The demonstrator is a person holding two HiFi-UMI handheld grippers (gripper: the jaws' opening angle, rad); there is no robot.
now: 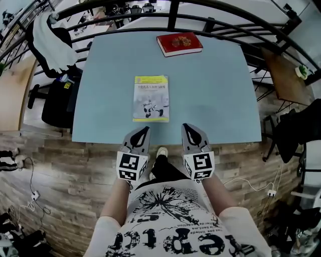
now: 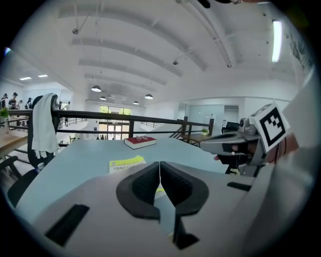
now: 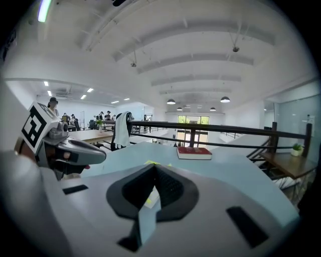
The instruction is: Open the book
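The book (image 1: 151,98), with its yellow-and-white cover, lies flat and closed on the pale blue counter (image 1: 215,90). Its long axis runs straight away from the person. The cover looks to face the person upright; which long edge is the spine I cannot tell.

The left hand-held gripper (image 1: 142,134) sits just short of the book's near short edge, in line with its left half, and points at it. The right hand-held gripper (image 1: 189,133) is level with it but lies off beyond the book's right long edge. By my reading the left one is nearer, while the right is better placed to catch the free long edge if the book opens from that side. Each gripper view shows its dark pads pressed together with nothing between them.

A red book (image 1: 179,43) lies well beyond the yellow-and-white book, at the counter's far edge. Behind it runs a dark railing (image 1: 170,15). Far to the book's left stands a chair with a white garment (image 1: 52,42). Near the person is wood-plank floor (image 1: 65,170).
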